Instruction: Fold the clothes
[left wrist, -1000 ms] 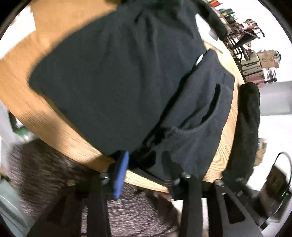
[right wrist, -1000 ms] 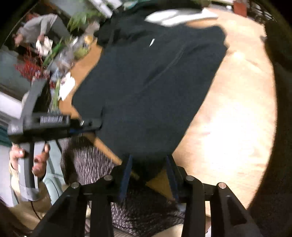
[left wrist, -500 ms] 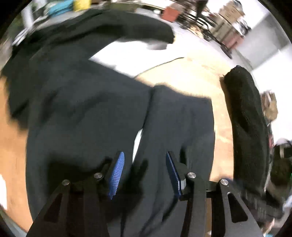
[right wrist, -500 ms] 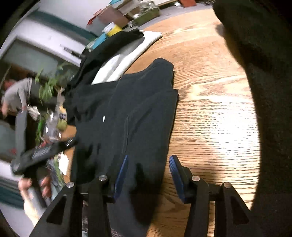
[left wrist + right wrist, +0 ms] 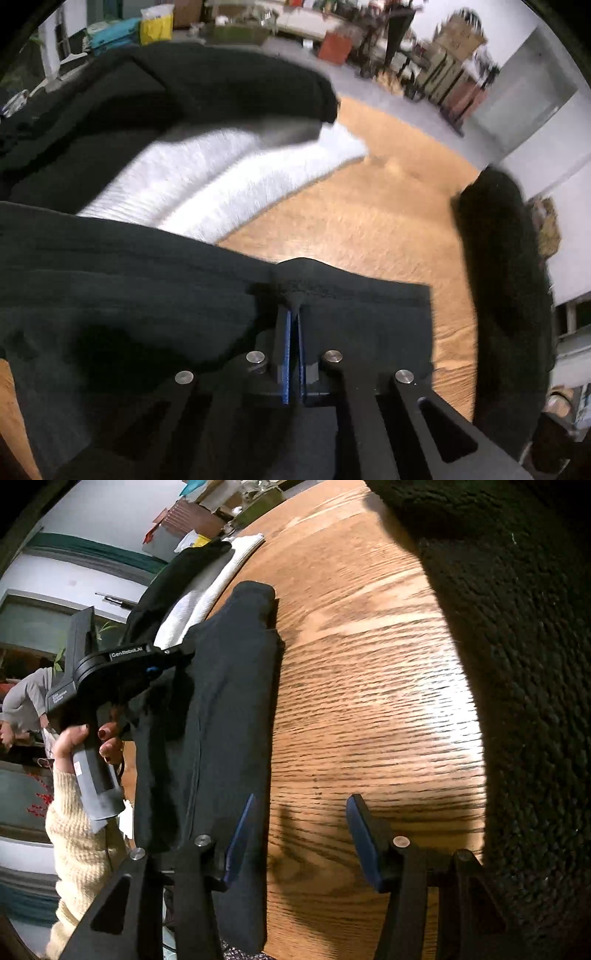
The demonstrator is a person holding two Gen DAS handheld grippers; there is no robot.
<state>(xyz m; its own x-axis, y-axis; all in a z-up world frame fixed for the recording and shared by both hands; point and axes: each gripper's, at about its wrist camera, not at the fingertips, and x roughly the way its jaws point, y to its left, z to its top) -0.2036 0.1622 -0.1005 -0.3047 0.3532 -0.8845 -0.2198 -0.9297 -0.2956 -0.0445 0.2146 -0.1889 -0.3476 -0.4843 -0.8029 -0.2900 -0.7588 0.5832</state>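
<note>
The dark garment [image 5: 207, 716] lies folded into a long narrow strip along the left side of the wooden table [image 5: 369, 701], so we judge the lengthwise folds done and the crosswise fold left. Our left gripper [image 5: 293, 321] is pinched tight on a ridge of its cloth near the far edge. Our right gripper [image 5: 299, 830] hangs wide apart and empty over bare wood, just right of the strip's near end.

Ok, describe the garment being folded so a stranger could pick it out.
On the round wooden table, find the dark navy garment lying in a long folded strip. The left gripper pinches its edge. Unlike the fuzzy black fabric nearby, it is smooth, and a white towel lies beyond it.
</note>
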